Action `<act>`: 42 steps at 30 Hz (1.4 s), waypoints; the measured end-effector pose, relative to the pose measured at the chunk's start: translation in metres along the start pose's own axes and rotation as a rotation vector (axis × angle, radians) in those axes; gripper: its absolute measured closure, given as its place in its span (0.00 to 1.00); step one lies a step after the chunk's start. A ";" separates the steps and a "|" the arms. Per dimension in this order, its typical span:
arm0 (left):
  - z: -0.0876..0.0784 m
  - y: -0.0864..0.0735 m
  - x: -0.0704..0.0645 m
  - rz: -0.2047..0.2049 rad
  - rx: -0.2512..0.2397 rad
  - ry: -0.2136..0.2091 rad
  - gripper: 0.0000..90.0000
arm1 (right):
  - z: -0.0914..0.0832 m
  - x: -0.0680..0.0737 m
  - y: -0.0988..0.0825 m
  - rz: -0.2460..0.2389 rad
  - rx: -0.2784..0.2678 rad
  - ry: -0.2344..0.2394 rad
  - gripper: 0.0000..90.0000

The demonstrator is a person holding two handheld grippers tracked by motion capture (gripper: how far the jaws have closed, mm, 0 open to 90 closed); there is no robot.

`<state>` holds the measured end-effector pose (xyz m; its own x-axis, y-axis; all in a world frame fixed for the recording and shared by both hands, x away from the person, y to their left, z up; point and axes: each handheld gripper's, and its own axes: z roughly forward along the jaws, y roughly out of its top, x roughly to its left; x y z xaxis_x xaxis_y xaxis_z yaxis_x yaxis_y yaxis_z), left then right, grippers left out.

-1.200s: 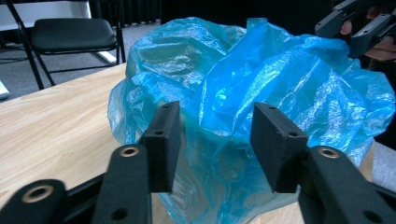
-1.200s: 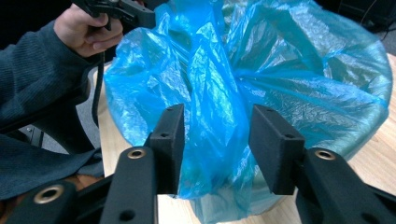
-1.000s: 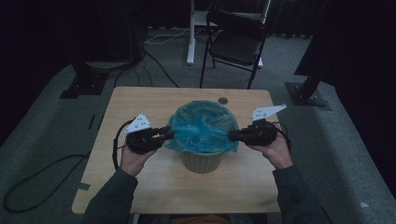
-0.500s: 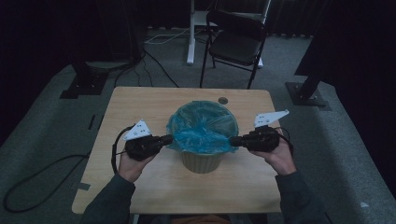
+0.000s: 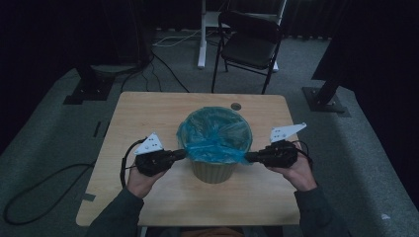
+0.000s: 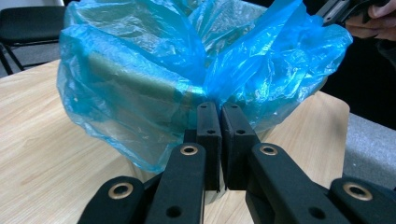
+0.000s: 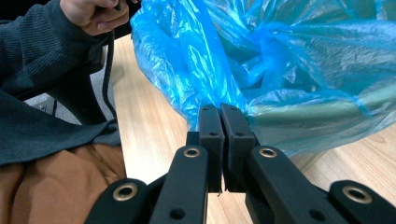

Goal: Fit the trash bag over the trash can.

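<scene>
- Centre of the high view: a round pale-green waste bin (image 5: 213, 170) stands on the light wooden desk (image 5: 148, 111), lined with a thin crinkled blue plastic bag (image 5: 215, 136) whose edge is folded down over the rim.
- Left tongs (image 5: 182, 154), at left centre of that frame, point toward the bin from the left and are clamped on the bag's overhang. In the left gripper view the two black pads (image 6: 208, 126) sit together with a gathered pinch of blue film at their tips.
- Right tongs (image 5: 249, 158) come in from the right side, level with the left pair. In the right gripper view the pads (image 7: 209, 123) are pressed together on a bunched fold of the bag, just beside the bin's wall.
- Both pairs have just been closing, film between the pads.
- Upper centre of the high view: a black folding chair (image 5: 249, 47) stands on the grey floor beyond the desk.
</scene>
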<state>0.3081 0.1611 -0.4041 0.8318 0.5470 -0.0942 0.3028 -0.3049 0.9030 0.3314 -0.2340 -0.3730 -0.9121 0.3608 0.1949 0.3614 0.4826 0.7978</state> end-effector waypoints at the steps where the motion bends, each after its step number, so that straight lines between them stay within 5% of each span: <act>1: 0.000 0.000 0.000 -0.001 0.000 -0.002 0.97 | 0.000 0.000 -0.001 0.001 0.003 0.004 0.98; 19: 0.015 -0.010 -0.014 0.019 0.043 -0.060 0.97 | 0.016 0.006 -0.004 -0.028 0.030 0.062 0.98; 42: 0.020 -0.018 -0.011 0.015 0.078 -0.055 0.98 | 0.024 -0.003 -0.014 -0.003 0.082 0.071 0.98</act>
<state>0.3027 0.1443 -0.4277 0.8604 0.4986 -0.1057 0.3236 -0.3741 0.8691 0.3337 -0.2229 -0.3988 -0.9234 0.3037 0.2348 0.3709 0.5486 0.7493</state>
